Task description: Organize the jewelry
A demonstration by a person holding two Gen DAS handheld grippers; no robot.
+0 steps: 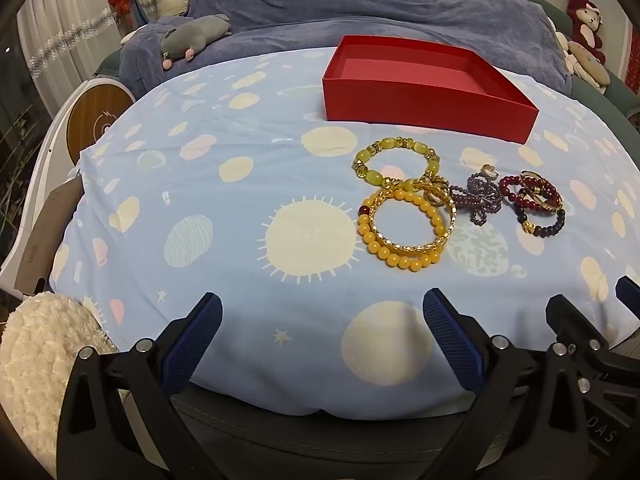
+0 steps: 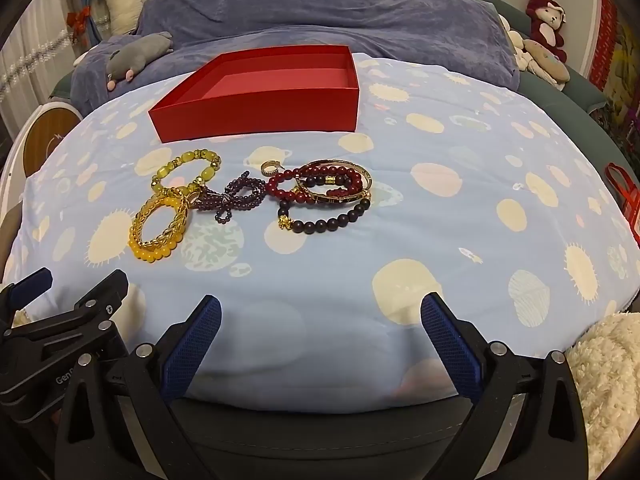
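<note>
**Seven bracelets and one ring on the bed, box empty**

Blue bedding printed with pale suns and planets [image 2: 440, 208] covers the surface before you, with a rumpled purple blanket [image 2: 340, 8] behind it.

One red box [image 2: 256, 110] sits at the far side, open-topped, with nothing inside it.

Just in front of the box lies the jewelry, in one loose row. Counted from your right wrist view:
- one green bead bracelet [image 2: 186, 172]
- one yellow bead bracelet [image 2: 154, 250], with one gold chain bangle [image 2: 160, 220] lying on top of it
- one purple bead bracelet [image 2: 232, 200], twisted into a bow shape
- one dark red bead bracelet [image 2: 280, 184]
- one thin gold bangle [image 2: 340, 196] resting across the red beads
- one black bead bracelet [image 2: 328, 222] with a gold charm
- one small ring [image 2: 271, 168], nearest the box

Several pieces overlap or touch their neighbours.

Your left gripper [image 1: 322, 320] and right gripper [image 2: 320, 320] both hang over the near edge of the bed, pointing down at a slant. Each has its jaws spread as wide as they go, with nothing between them. Both are well apart from the jewelry.
</note>
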